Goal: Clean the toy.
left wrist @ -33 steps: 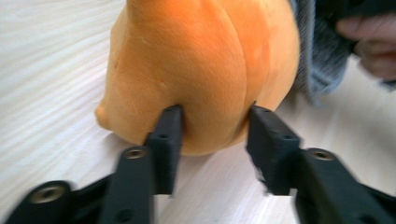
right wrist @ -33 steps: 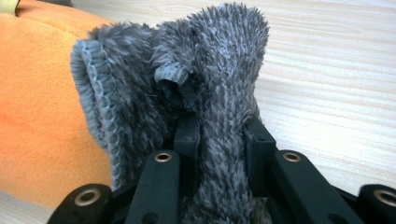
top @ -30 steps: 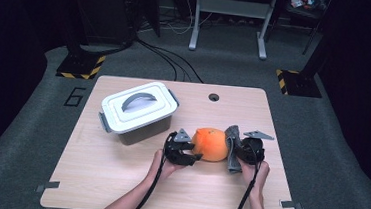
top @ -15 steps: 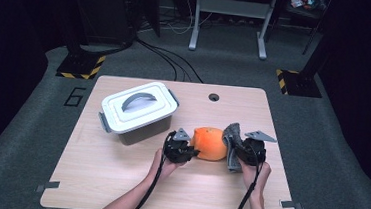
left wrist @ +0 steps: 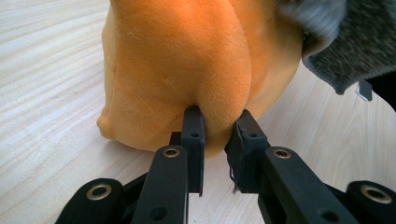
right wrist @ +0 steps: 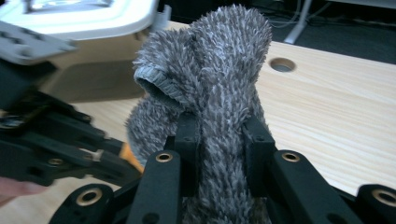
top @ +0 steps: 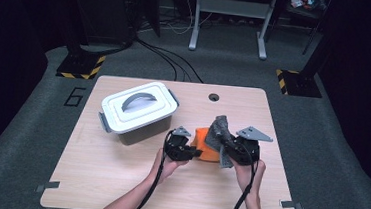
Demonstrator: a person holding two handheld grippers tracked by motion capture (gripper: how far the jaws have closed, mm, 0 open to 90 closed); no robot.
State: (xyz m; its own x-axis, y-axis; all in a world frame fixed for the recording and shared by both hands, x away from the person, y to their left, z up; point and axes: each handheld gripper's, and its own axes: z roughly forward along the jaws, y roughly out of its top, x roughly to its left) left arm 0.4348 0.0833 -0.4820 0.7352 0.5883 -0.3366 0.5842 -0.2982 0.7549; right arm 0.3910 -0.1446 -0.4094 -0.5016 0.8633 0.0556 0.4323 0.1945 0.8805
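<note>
Two handheld grippers work on one orange plush toy [top: 201,145] near the middle of the wooden table [top: 117,179], slightly right of centre, front half. The left gripper [top: 190,151] pinches a fold of the orange plush: in the left gripper view its jaws are narrow, closed on a bulge of the soft fabric [left wrist: 187,70], tips pressed into it. The plush sits on the tabletop there, its lower edge touching the wood.

The right gripper [top: 227,149] grips a grey fuzzy sock [top: 219,132]. In the right gripper view the jaws clamp the sock [right wrist: 219,93] between them; the sock stands up out of the jaws, cuff opening turned left, top part bunched and rounded. In the high view the grey sock lies against the right side of the orange plush, partly draped over it; the left gripper view shows the sock's grey edge [left wrist: 359,46] overlapping the plush at upper right.

Both hands come in from the bottom edge, left hand [top: 166,165] and right hand [top: 248,172] each behind its gripper, cables trailing back toward the person.

A white lidded storage box [top: 138,112] with a grey handle sits to the left rear of the plush, near but apart from it, lid on. A round cable hole [top: 213,97] is in the table behind the plush. A grey triangular plate [top: 254,134] tops the right gripper.
</note>
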